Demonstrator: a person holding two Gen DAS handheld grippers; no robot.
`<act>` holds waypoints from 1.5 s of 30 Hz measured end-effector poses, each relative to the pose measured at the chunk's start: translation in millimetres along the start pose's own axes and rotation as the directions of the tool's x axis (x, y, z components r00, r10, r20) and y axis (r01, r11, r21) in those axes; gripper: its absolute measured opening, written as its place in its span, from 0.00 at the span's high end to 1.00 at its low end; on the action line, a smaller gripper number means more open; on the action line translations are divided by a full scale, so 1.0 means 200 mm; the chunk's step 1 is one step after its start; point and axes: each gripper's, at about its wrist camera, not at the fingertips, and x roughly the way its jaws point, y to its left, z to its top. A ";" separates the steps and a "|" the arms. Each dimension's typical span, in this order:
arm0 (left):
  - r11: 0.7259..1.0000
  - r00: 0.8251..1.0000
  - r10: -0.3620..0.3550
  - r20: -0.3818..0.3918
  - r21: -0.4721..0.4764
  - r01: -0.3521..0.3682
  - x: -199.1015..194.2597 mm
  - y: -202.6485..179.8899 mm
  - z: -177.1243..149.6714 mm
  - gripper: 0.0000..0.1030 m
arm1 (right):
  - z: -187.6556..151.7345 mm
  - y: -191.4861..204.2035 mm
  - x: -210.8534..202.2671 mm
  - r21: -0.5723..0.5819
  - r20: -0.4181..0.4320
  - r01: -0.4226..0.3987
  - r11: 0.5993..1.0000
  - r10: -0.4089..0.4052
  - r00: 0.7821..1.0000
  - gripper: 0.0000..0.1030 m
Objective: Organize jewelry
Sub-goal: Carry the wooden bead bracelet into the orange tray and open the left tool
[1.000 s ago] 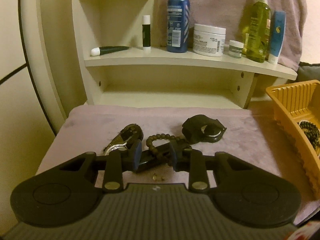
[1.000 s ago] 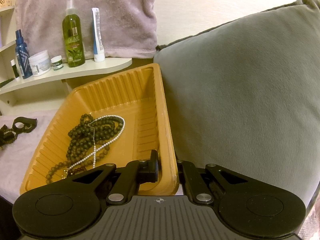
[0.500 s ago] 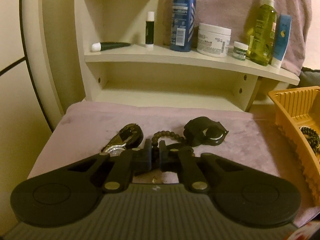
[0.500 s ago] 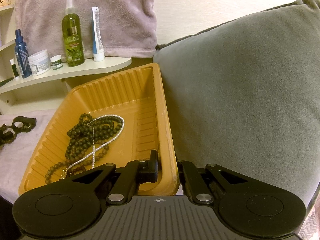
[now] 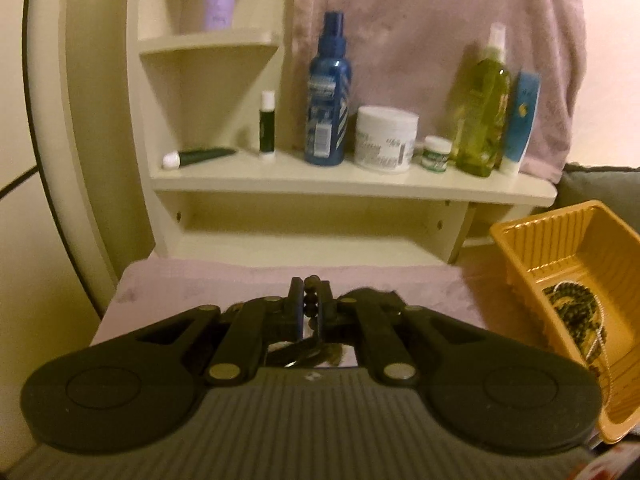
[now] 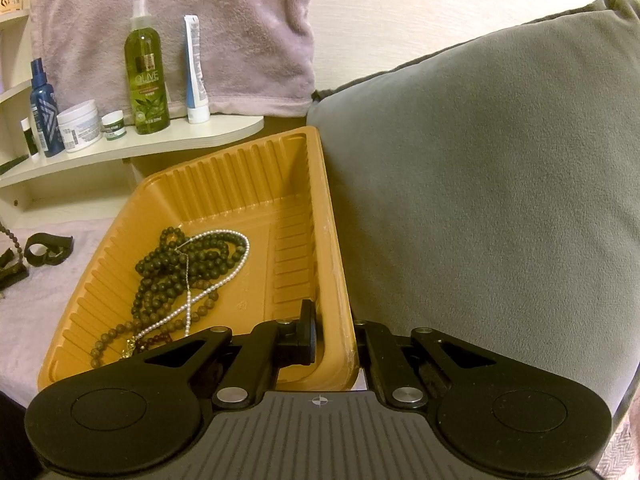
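left gripper [image 5: 311,300] is clamped on a dark bead bracelet [image 5: 310,304], a few beads showing in the slit between the two fingers and the rest hanging under them, partly hidden by the gripper body; the jaws have just been closing, with the strand between them. Landmark = orange tray [image 5: 516,236]: in the left view the pinched bracelet sits left of the tray, above the pink cloth [image 5: 192,292], well apart from the tray rim. In the right view the strand shows at the far left edge, left of the tray, looks lifted clear of the cloth but frame edge cuts it so not sure. right gripper [image 6: 334,340] is closed on the tray's near right wall, one finger inside, one outside against the grey cushion [image 6: 500,180]; likely pinned so the light tray does not slide or tip while pieces drop in. Already in the tray: dark bead necklace [image 6: 168,268] heaped on the floor toward its left wall, pearl strand [image 6: 224,256] looped across it. Left of the tray on the cloth: black clip-like item [image 6: 46,248], plus another dark piece at the frame edge, can't tell what. Behind the tray, a shelf [image 5: 352,184] with bottles and jars, not part of the task. Judgement: step is carrying the bracelet over to the tray; roughly midway, at least two pieces left on the cloth. Risk: the dangling strand snags the tray rim or slips from a thin pinch
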 end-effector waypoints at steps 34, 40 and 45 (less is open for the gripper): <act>0.878 0.888 -0.455 -0.067 0.132 0.460 -0.20 -0.82 0.00 0.95 | 0.00 -0.01 -0.02 0.018 0.009 -0.011 1.000 0.011 1.000 0.95; 0.858 0.869 -0.481 -0.120 0.140 0.494 -0.17 -0.89 -0.08 0.95 | 0.00 -0.01 -0.02 0.020 0.011 -0.013 1.000 0.013 1.000 0.95; 0.855 0.865 -0.484 -0.134 0.140 0.500 -0.16 -0.90 -0.11 0.95 | 0.00 0.00 -0.02 0.022 0.011 -0.013 1.000 0.012 1.000 0.95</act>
